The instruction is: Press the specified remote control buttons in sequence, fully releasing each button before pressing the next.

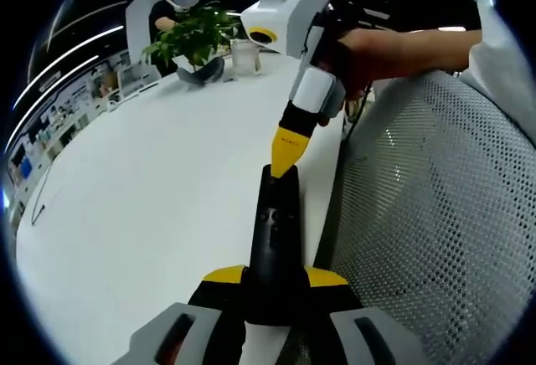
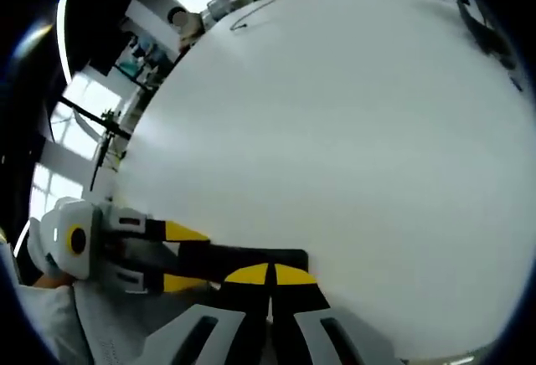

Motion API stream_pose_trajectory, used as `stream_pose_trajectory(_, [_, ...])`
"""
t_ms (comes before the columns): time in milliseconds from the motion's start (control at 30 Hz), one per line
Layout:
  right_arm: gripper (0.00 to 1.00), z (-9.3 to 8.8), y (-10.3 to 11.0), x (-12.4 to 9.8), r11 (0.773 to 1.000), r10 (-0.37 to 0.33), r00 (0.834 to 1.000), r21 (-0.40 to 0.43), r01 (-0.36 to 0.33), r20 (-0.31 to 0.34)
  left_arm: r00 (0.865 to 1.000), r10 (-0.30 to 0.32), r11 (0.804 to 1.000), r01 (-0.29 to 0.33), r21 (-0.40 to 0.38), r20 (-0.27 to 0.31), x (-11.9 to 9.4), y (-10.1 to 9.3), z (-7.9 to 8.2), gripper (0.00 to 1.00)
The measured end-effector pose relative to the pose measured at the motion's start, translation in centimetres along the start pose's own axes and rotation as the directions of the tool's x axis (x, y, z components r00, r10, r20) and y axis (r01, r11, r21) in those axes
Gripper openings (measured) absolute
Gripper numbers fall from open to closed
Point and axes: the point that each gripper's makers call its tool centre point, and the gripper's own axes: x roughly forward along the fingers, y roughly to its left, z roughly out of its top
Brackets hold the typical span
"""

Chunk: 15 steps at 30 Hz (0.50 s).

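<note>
Remote control (image 1: 274, 239): black and slim, at lower centre of the left gripper view, lying along the right edge of my white bench (image 1: 142, 214).
Left tongs (image 1: 276, 285): clamped on the near end of the remote control, yellow tips on either side of it.
Right tongs (image 1: 285, 160): tips together, yellow point touching the far end of the remote control; in the right gripper view they sit at bottom centre (image 2: 270, 275).
Mesh chair (image 1: 435, 214): grey, at right.
Potted plant (image 1: 194, 37): upper left, at the far end of the bench.
</note>
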Motion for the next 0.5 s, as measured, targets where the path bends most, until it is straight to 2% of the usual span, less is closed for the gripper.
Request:
stream_pose_trajectory(167, [0.0,0.08,0.0,-0.08,0.999,0.009,1.0,0.038,-0.009,-0.006,1.0,0.0,1.0,0.0,0.003,0.001,-0.02,-0.03,0.01,0.24])
stream_pose_trajectory(500, [0.0,-0.22,0.36,-0.01,0.999,0.016,0.999,0.028,-0.015,-0.035,1.0,-0.004,1.0,0.004,0.009,0.004,0.06,-0.13,0.07,0.24])
